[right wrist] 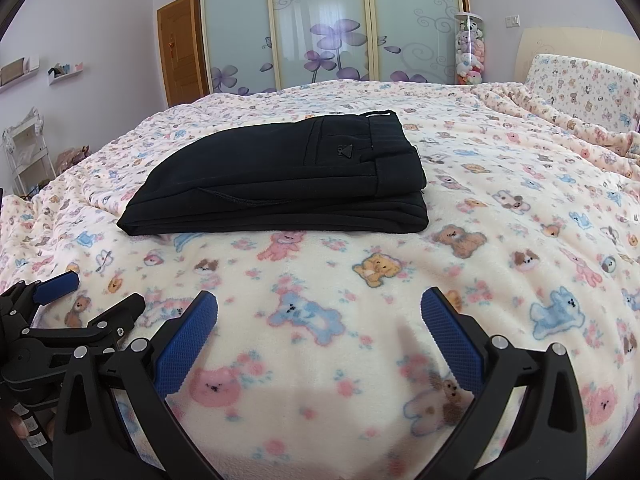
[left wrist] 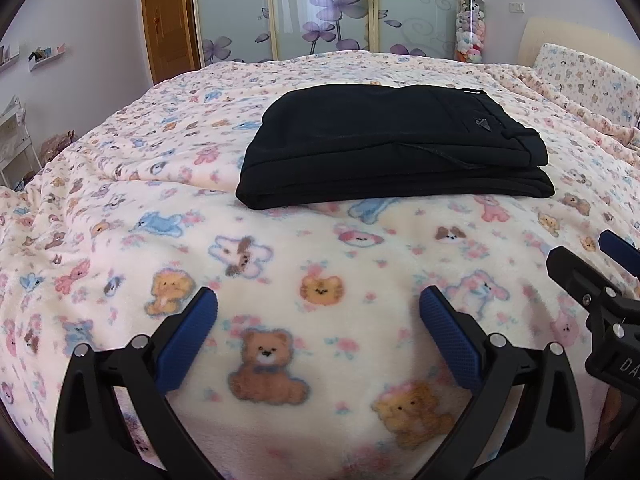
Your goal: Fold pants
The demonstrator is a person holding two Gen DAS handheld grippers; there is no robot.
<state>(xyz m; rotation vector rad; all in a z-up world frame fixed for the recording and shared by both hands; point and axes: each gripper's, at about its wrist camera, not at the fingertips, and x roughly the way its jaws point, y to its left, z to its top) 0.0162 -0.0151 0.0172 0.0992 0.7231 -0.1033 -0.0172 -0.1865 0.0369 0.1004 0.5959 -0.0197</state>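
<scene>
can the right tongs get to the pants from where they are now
Probably yes. The right tongs are open and empty, and only bare blanket lies between them and the folded pants; the left tongs sit off to the side.

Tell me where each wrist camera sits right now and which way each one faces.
Left wrist: behind the open left tongs, low over the blanket, facing the folded black pants and wardrobe doors; the right tongs show at the right edge.
Right wrist: behind the open right tongs, same heading; the left tongs show at left.
Shared: pants, blanket, wardrobe, clear tube of plush toys.
</scene>
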